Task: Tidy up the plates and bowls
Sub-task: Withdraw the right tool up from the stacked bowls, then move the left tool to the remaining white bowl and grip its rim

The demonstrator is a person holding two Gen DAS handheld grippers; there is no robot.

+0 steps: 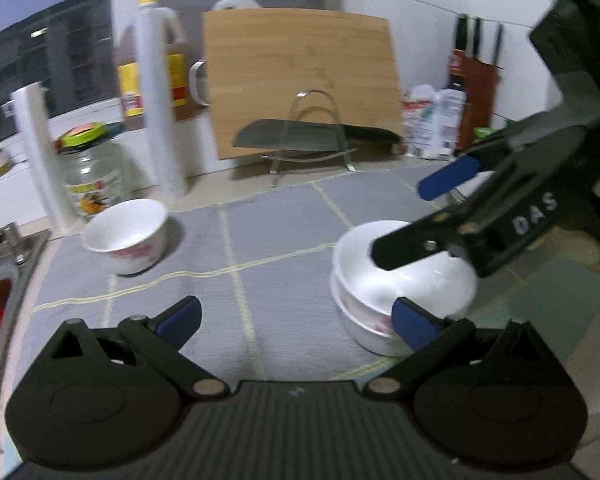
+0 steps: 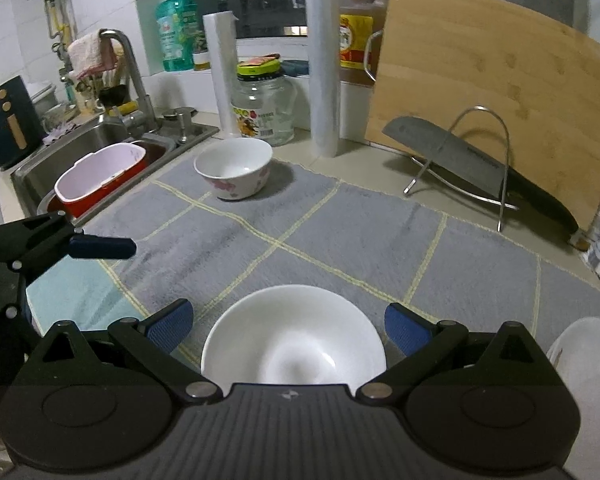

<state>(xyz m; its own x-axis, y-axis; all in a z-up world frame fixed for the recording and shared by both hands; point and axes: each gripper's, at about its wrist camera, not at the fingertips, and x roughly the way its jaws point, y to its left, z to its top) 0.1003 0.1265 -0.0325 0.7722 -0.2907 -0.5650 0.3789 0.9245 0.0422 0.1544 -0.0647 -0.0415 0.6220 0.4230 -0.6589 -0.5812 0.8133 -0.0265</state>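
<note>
Two white bowls sit nested as a stack (image 1: 400, 292) on the grey mat (image 1: 284, 232). My right gripper (image 1: 398, 222) hovers over this stack, open. In the right wrist view the top bowl (image 2: 294, 336) lies between its wide-spread blue pads (image 2: 172, 324), with neither pad touching it. A single white bowl with pink flowers (image 1: 128, 236) (image 2: 234, 168) stands apart at the mat's far left. My left gripper (image 1: 296, 324) is open and empty over the mat, left of the stack. One of its blue pads (image 2: 104, 247) shows in the right wrist view.
A wooden cutting board (image 2: 480, 80) leans on the back wall behind a wire rack holding a cleaver (image 2: 452, 156). A glass jar (image 2: 264, 108), paper rolls (image 2: 324, 60) and oil bottles stand behind the mat. The sink (image 2: 100, 136) with a red tub (image 2: 100, 176) lies left.
</note>
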